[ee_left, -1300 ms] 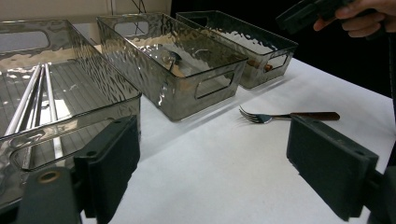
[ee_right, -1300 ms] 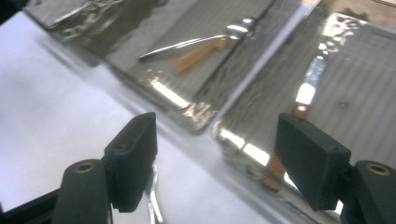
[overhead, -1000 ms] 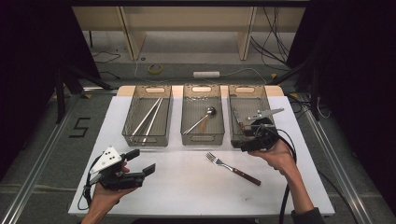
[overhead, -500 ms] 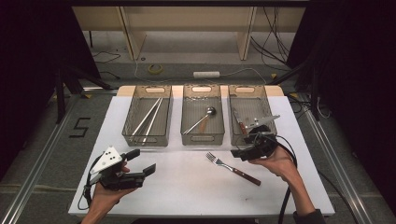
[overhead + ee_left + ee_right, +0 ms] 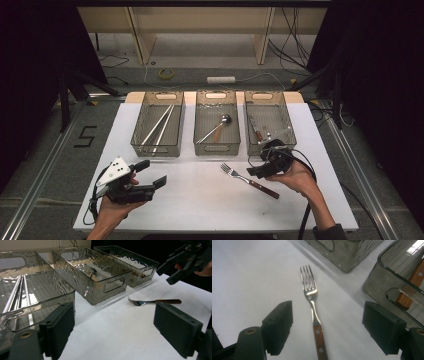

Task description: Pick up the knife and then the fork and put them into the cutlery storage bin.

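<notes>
White table (image 5: 200,210): carrying three clear bins along its far half.
Right bin (image 5: 270,127): holding a wooden-handled knife (image 5: 255,131).
Left gripper (image 5: 150,175): hovering near the left edge, jaws standing spread with nothing between them.
Right gripper (image 5: 257,171): hanging just right of the fork, jaws having just been opening (now wide, the fork lying below their gap).
Fork (image 5: 312,305): lying flat near the middle, tines pointing far-left.

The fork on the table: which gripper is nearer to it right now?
Right. The right gripper hovers just beside the fork, open jaws either side of its handle in its own view. The left gripper sits open, well off to the fork's left.
</notes>
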Available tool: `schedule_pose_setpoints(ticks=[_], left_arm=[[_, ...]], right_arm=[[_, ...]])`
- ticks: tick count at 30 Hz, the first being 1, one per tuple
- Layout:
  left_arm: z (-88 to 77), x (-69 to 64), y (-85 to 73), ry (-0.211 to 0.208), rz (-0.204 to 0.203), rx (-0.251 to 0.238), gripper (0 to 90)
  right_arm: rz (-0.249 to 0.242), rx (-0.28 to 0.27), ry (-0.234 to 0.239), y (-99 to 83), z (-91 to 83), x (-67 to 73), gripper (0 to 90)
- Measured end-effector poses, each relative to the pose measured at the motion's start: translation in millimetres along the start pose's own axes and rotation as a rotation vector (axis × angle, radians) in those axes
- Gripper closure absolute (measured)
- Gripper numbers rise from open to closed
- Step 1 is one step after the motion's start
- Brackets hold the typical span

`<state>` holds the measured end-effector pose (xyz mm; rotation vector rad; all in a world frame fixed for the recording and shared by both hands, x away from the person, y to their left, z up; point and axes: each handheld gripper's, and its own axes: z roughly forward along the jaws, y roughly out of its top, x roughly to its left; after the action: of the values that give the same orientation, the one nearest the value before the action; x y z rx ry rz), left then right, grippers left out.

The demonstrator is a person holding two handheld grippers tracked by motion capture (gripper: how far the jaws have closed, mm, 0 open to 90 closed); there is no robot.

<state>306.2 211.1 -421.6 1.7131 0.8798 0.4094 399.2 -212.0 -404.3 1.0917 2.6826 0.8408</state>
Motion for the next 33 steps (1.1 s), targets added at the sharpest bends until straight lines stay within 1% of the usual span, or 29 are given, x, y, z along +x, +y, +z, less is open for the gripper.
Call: schedule_pose_setpoints(ticks=[3, 7, 10, 13, 15, 17, 21, 29, 33], left_arm=[[-0.2, -0.3, 0.1, 0.000, -0.002, -0.004, 16.7], [-0.1, -0.3, 0.2, -0.001, 0.005, 0.004, 16.7], [-0.1, -0.4, 0.3, -0.001, 0.000, -0.001, 16.7], [1.0, -0.4, 0.5, -0.003, 0.002, 0.003, 16.7], [1.7, -1.3, 0.8, -0.005, 0.007, 0.006, 16.7], [1.6, -2.2, 0.5, -0.005, 0.010, 0.005, 16.7], [0.3, -1.4, 0.2, -0.004, 0.005, 0.003, 16.7], [0.9, -2.2, 0.5, -0.005, 0.011, 0.005, 16.7], [-0.1, -1.3, 0.2, -0.004, 0.007, 0.001, 16.7]], right_arm=[[-0.007, 0.019, 0.000, -0.8, 2.1, 1.2, 25.9], [-0.021, 0.038, 0.000, -1.1, 3.3, 2.9, 26.4], [-0.031, 0.059, 0.001, -2.4, 6.3, 3.9, 27.8], [-0.058, 0.097, -0.004, -5.3, 10.5, 5.5, 31.6], [-0.064, 0.110, 0.001, -7.3, 12.7, 5.6, 34.6], [-0.072, 0.135, -0.001, -9.4, 14.5, 6.2, 38.2], [-0.074, 0.166, 0.004, -12.5, 17.5, 4.7, 44.7], [-0.089, 0.252, -0.005, -18.6, 33.7, 5.6, 49.5], [-0.092, 0.258, -0.004, -19.3, 35.7, 4.7, 53.7]])
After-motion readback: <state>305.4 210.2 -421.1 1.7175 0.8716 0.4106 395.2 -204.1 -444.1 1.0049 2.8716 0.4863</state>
